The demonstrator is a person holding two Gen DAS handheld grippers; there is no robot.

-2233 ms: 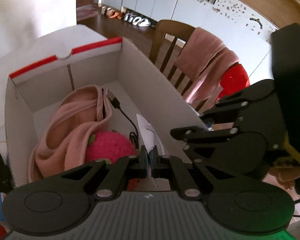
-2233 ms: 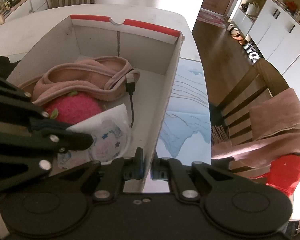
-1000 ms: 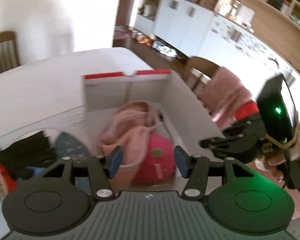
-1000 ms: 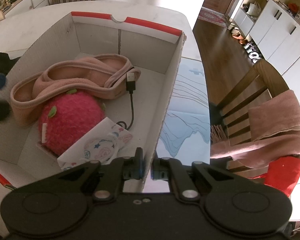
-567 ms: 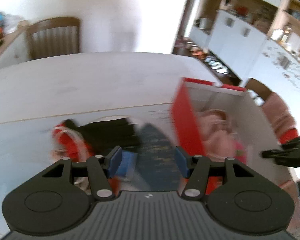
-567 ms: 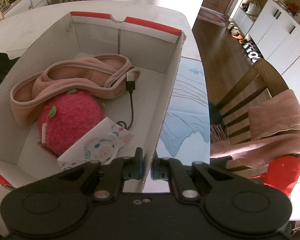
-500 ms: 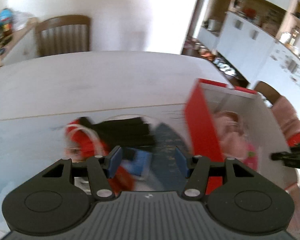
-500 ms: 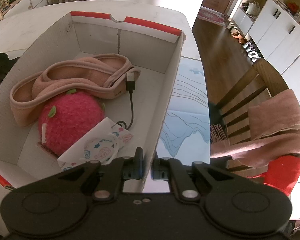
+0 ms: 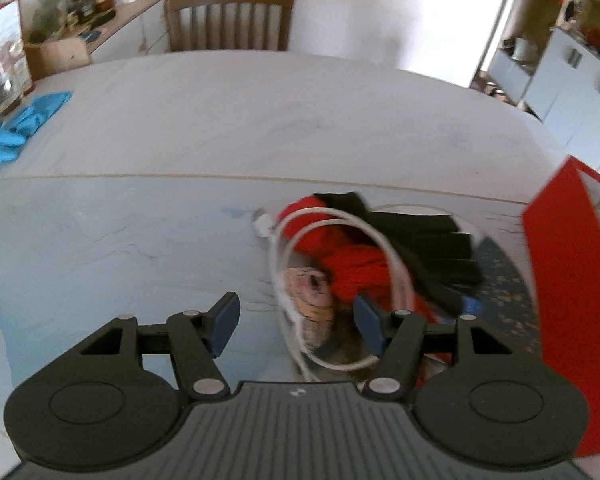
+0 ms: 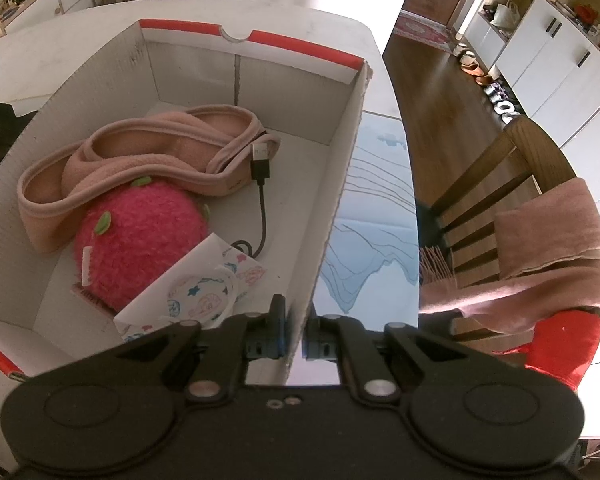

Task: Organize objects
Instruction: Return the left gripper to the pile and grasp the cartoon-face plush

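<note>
Two tools are at work over a big white desk [image 9: 220, 120]. The left tool [image 9: 296, 320] hangs above a small heap of things, and its two blue pads [image 9: 225, 320] are wide apart with nothing between them. The heap lies on a pale blue mat [image 9: 100, 248] just beside the red outer wall of the box [image 9: 568, 280]. In the heap there is a red knitted thing [image 9: 352, 268], a black glove [image 9: 428, 240], a looped white cable [image 9: 340, 216] lying over them, and a small striped woolly thing [image 9: 312, 300] near the tool; the picture is blurry there, so I cannot tell just what that one is. The right tool [image 10: 294, 340] is closed tight on the right wall of the box [image 10: 340, 184], one pad inside the wall and one outside. The box stands on the desk with its top open. Inside it lie a pink headband [image 10: 140, 160], a fuzzy pink ball with green bits [image 10: 140, 240], a black USB cable [image 10: 262, 184] with its plug resting on the headband, and a white packet with little coloured drawings [image 10: 196, 296] that leans on the ball. A wooden chair [image 10: 500, 184] with a pink cloth [image 10: 552, 240] over it stands beside the desk.
</note>
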